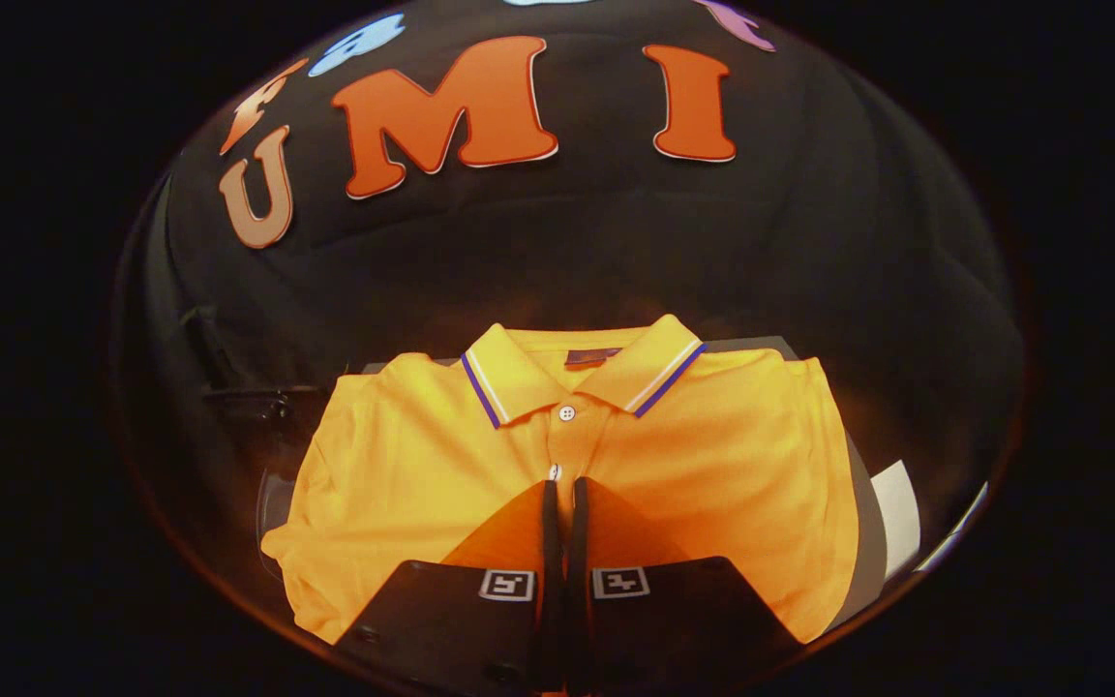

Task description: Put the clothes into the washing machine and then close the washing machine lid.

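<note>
Gripper view: the gripper (564, 489) points forward over an orange polo shirt (712, 465) that lies flat, folded, under and ahead of the fingers (519, 532). The fingers stand narrow, nearly together, with only a thin slit between them; whether they pinch any cloth I cannot tell. Their tips sit at the shirt's button placket, just below a white button (566, 413). Beyond them is the collar (519, 373), with white and blue stripes along its edge. The shirt rests on a grey surface (862, 523), which shows to the right of the fingers, with a white sheet (896, 528) farther right.
</note>
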Demonstrator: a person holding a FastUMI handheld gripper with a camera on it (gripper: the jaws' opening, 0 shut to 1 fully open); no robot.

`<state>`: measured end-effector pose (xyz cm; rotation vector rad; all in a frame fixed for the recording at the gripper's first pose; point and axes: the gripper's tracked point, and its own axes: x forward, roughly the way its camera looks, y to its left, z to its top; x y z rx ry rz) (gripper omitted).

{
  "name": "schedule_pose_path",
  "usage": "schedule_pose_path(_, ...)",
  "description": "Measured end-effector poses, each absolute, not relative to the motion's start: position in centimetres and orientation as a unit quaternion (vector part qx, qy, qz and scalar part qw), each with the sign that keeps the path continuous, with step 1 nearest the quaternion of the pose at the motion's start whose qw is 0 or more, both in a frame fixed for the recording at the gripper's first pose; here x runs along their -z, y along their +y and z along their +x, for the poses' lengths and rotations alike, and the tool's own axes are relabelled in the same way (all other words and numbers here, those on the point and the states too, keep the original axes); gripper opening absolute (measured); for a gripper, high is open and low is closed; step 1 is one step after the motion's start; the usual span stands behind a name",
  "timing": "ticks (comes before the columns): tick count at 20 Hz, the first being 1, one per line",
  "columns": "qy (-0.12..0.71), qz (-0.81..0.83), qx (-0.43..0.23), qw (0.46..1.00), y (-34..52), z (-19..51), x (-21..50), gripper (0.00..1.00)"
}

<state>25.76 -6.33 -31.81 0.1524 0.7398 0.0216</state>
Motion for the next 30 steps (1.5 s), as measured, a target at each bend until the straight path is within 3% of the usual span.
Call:
schedule_pose_path(12,0.221,0.153,-0.038,0.962,-2.9,22.7,20.7,0.08)
schedule_pose_path(22,0.157,0.135,-0.078,0.975,11.1,16.3,10.3,0.08)
schedule_pose_path(30,0.171,0.128,-0.146,0.966,24.2,14.8,10.8,0.08)
